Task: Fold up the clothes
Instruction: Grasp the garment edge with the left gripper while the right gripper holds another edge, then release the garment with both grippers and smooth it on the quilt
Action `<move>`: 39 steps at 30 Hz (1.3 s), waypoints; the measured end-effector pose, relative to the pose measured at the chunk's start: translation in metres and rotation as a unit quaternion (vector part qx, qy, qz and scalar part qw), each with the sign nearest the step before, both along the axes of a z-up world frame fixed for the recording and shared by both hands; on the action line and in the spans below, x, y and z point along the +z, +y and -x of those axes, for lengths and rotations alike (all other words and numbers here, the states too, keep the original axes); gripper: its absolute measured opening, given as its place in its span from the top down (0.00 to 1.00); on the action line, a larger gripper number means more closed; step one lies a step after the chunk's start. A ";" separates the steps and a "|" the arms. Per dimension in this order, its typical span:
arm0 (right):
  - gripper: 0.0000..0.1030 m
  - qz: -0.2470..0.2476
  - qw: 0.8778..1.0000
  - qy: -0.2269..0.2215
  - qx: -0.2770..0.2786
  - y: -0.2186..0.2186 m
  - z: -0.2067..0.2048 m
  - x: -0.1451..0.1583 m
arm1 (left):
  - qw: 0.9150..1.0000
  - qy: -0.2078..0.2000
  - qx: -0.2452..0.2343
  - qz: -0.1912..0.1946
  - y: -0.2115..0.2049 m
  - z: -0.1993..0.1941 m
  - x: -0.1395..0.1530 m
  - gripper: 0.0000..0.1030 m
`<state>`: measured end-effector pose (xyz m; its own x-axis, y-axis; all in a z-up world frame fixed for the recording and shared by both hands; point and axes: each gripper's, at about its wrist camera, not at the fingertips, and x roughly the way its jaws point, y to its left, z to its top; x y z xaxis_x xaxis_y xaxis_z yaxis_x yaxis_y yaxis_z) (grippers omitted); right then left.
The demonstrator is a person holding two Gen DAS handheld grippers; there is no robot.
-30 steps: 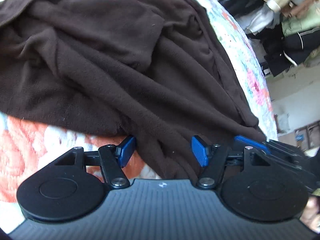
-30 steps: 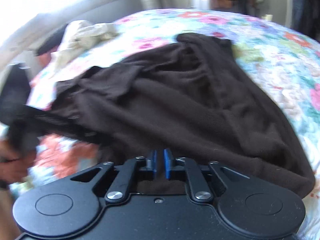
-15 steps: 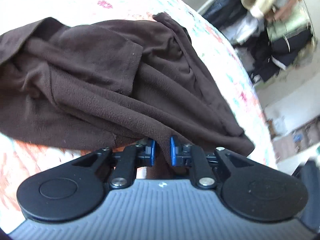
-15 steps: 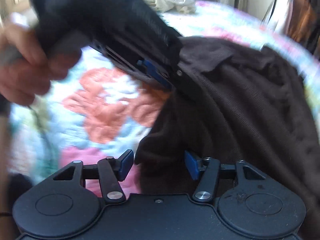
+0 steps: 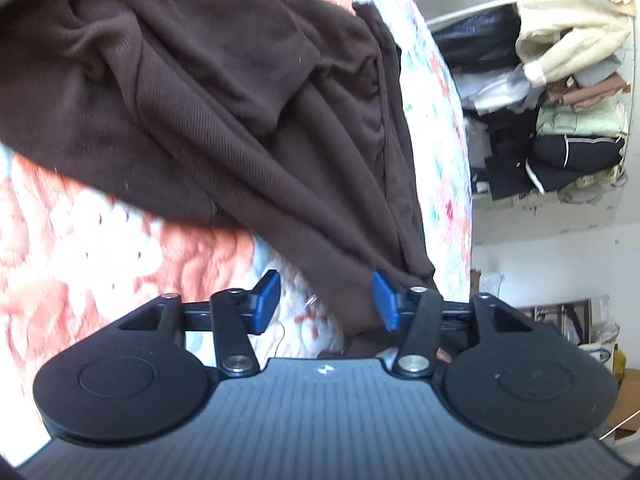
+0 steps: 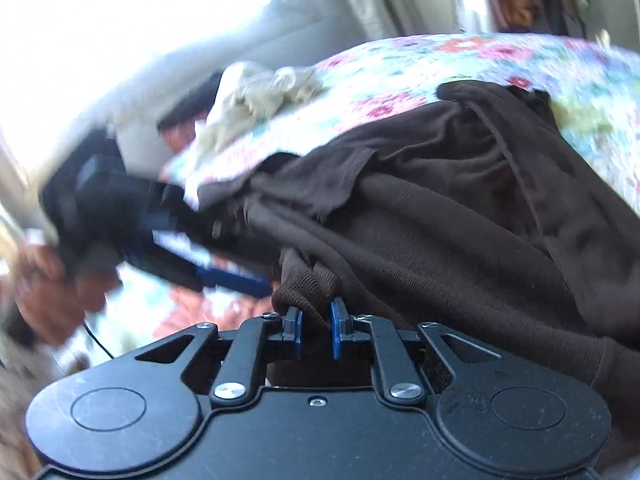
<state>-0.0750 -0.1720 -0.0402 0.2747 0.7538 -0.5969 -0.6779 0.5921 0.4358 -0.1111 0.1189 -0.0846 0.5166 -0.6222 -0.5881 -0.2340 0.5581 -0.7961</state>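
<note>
A: Lying across the floral quilt point(image 5: 100, 248) is the brown garment point(image 5: 240, 100), bunched in thick folds; where is it gripped?

B: A ribbed edge of the garment is pinched between the blue pads point(image 6: 336, 332) of the right gripper point(image 6: 316, 330), whose fingers are drawn narrow on the cloth. The fabric is seen stretched from that pinch back over the quilt.

A: And the left gripper point(image 5: 326, 300)?

B: Its fingers are spread wide. A low fold of the garment is seen hanging by the right-hand pad point(image 5: 385, 300), but nothing is clamped; whether the cloth is touched by that pad cannot be told. The other pad is seen over bare quilt.

A: What else is seen near the garment?

B: A pale crumpled cloth point(image 6: 256, 96) is found on the quilt beyond the garment, and stacked clothes point(image 5: 560, 100) are shelved past the quilt's edge.
</note>
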 end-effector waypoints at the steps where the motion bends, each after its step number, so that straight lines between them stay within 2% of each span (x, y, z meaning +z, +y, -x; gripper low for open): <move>1: 0.86 -0.002 1.000 0.003 0.004 0.000 0.000 0.000 | 1.000 -0.001 0.001 -0.002 -0.003 -0.001 -0.002 0.44; 4: 0.85 -0.001 1.000 0.008 0.023 0.005 0.003 0.000 | 1.000 -0.001 0.007 -0.008 -0.009 -0.005 -0.009 0.40; 6: 0.85 -0.003 0.999 0.016 0.039 0.008 0.005 -0.004 | 1.000 0.000 0.007 -0.010 -0.013 -0.007 -0.014 0.44; 7: 0.84 -0.004 0.999 0.018 0.049 0.010 0.006 -0.005 | 1.000 -0.007 -0.001 -0.008 -0.014 -0.007 -0.014 0.60; 8: 0.84 -0.004 0.998 0.018 0.065 0.012 0.009 -0.006 | 1.000 -0.021 -0.017 -0.009 -0.018 -0.008 -0.010 0.88; 10: 0.84 -0.004 0.994 0.011 0.109 0.020 0.017 -0.008 | 0.996 -0.054 -0.045 -0.053 -0.025 -0.003 0.011 0.89; 13: 0.84 -0.008 0.991 0.007 0.131 0.023 0.025 -0.004 | 0.982 -0.113 -0.066 -0.137 -0.033 0.018 0.046 0.90; 15: 0.84 -0.023 0.990 0.013 0.139 0.023 0.025 -0.001 | 0.972 -0.129 -0.067 -0.182 -0.037 0.034 0.059 0.90; 17: 0.85 -0.026 0.987 0.026 0.154 0.025 0.026 -0.003 | 0.966 -0.128 -0.064 -0.216 -0.039 0.050 0.062 0.90; 19: 0.85 -0.003 0.985 0.030 0.172 0.033 0.033 -0.010 | 0.968 -0.083 -0.070 -0.225 -0.042 0.054 0.050 0.90; 22: 0.85 0.047 0.978 0.020 0.203 0.047 0.053 -0.018 | 0.974 -0.021 -0.099 -0.204 -0.042 0.049 0.022 0.90; 24: 0.85 0.068 0.975 0.019 0.213 0.050 0.060 -0.023 | 0.971 -0.009 -0.113 -0.210 -0.040 0.050 0.016 0.90; 26: 0.84 0.072 0.977 0.036 0.199 0.047 0.055 -0.028 | 0.965 -0.009 -0.121 -0.234 -0.042 0.050 0.017 0.89; 29: 0.79 0.054 0.985 0.053 0.156 0.033 0.046 -0.025 | 0.956 0.001 -0.127 -0.265 -0.044 0.053 0.015 0.86; 30: 0.75 0.049 0.988 0.048 0.141 0.026 0.042 -0.021 | 0.954 0.002 -0.128 -0.269 -0.044 0.055 0.016 0.86; 31: 0.66 0.044 0.990 0.039 0.125 0.018 0.039 -0.015 | 0.955 0.000 -0.125 -0.268 -0.043 0.055 0.019 0.84; 33: 0.57 0.038 0.995 0.020 0.088 0.000 0.032 -0.003 | 0.957 -0.016 -0.115 -0.265 -0.041 0.057 0.030 0.77; 36: 0.56 0.040 0.999 -0.013 0.001 -0.033 0.021 0.014 | 0.955 -0.058 -0.086 -0.279 -0.039 0.060 0.047 0.62; 39: 0.56 0.060 0.990 -0.053 -0.120 -0.069 0.008 0.025 | 0.954 -0.085 -0.086 -0.275 -0.051 0.047 0.063 0.58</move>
